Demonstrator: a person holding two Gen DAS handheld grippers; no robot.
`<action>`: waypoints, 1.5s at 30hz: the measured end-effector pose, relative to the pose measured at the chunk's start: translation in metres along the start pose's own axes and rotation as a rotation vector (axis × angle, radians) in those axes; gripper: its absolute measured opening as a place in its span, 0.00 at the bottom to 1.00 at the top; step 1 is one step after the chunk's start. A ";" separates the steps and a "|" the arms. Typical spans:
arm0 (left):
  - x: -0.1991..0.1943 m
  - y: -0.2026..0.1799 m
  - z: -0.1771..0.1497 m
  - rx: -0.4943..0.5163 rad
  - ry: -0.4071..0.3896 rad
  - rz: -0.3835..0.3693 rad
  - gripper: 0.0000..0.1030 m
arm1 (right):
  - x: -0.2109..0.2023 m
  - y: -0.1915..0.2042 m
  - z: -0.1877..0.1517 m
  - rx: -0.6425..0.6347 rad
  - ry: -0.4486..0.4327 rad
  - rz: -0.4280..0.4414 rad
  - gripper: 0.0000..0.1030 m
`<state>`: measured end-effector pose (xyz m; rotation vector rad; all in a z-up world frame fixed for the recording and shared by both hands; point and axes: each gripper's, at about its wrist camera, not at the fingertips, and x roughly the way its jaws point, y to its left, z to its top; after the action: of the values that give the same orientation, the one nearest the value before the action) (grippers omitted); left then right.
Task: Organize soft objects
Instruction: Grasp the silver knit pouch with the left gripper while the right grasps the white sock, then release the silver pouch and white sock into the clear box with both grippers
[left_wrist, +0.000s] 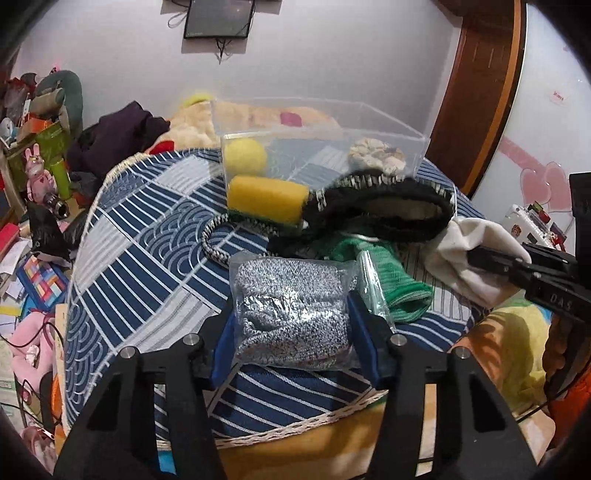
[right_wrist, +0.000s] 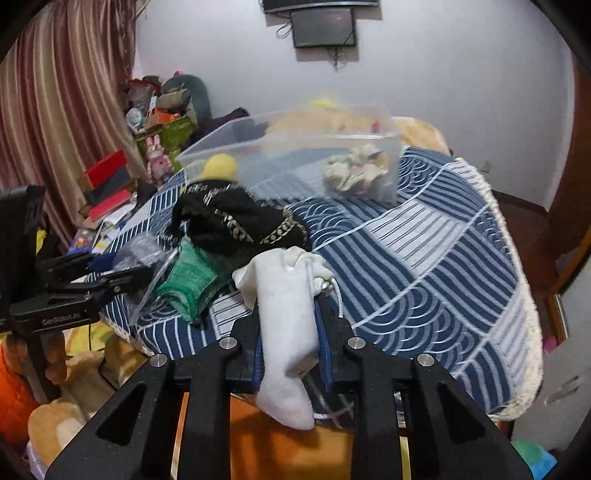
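Observation:
My left gripper (left_wrist: 293, 328) is shut on a grey speckled knit item in a clear plastic bag (left_wrist: 291, 302), just above the blue patterned cloth (left_wrist: 147, 236). My right gripper (right_wrist: 290, 332) is shut on a white drawstring pouch (right_wrist: 286, 306), lifted over the cloth's near edge; it also shows in the left wrist view (left_wrist: 476, 251). A clear plastic box (left_wrist: 317, 147) holds a yellow ball (left_wrist: 245, 157) and a cream scrunchie (left_wrist: 376, 155). In front of it lie a yellow sponge (left_wrist: 266, 197), a black knit piece with a chain trim (left_wrist: 384, 210) and a green knit cloth (left_wrist: 384, 273).
The cloth covers a round table (right_wrist: 424, 258). Clutter of boxes, toys and papers lies on the floor at the left (left_wrist: 33, 221). Plush toys (left_wrist: 199, 122) sit behind the box. A wooden door (left_wrist: 476, 92) stands at the right.

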<state>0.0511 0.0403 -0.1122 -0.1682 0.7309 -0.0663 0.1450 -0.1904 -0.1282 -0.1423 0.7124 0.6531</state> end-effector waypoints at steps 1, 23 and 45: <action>-0.004 0.000 0.002 0.000 -0.011 0.002 0.53 | -0.003 -0.002 0.002 0.003 -0.007 -0.007 0.20; -0.050 0.005 0.091 -0.013 -0.244 0.012 0.53 | -0.056 -0.015 0.079 0.001 -0.290 -0.083 0.20; 0.051 -0.013 0.161 0.041 -0.158 0.032 0.54 | 0.036 -0.010 0.128 -0.028 -0.195 -0.026 0.20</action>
<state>0.1967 0.0421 -0.0259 -0.1212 0.5740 -0.0369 0.2429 -0.1370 -0.0554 -0.1115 0.5131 0.6426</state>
